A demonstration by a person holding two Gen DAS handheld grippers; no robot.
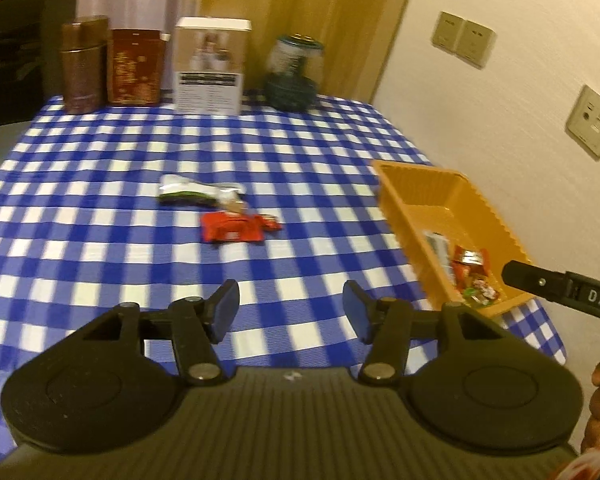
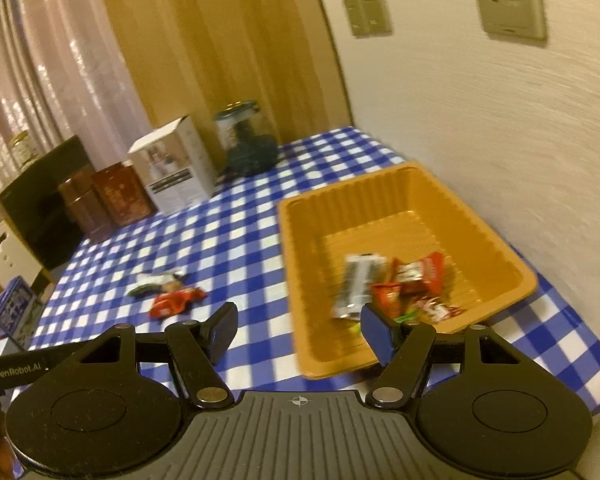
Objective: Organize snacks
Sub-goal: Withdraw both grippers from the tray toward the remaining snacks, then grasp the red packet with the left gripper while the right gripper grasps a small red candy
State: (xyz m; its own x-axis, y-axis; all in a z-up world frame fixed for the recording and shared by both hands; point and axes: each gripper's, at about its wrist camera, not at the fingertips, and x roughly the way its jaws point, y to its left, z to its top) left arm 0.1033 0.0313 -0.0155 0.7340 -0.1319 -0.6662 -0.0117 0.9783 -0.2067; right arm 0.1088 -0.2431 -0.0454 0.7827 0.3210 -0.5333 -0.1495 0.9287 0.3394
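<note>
Two sets of tongs are hovering over a worktop covered in blue-and-white check. The left tongs and the right tongs are both standing released, gripping nothing. Several snack packets are lying in an orange tray by the wall; a red packet and a green-and-white packet are waiting mid-worktop.

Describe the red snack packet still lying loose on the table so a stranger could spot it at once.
Start at the blue-and-white checked tablecloth. Left of the orange tray, near the cloth's middle, lies a small cluster of wrappers. The red packet is the flat, bright red one nearest the camera, just in front of a white-and-green packet.
</note>
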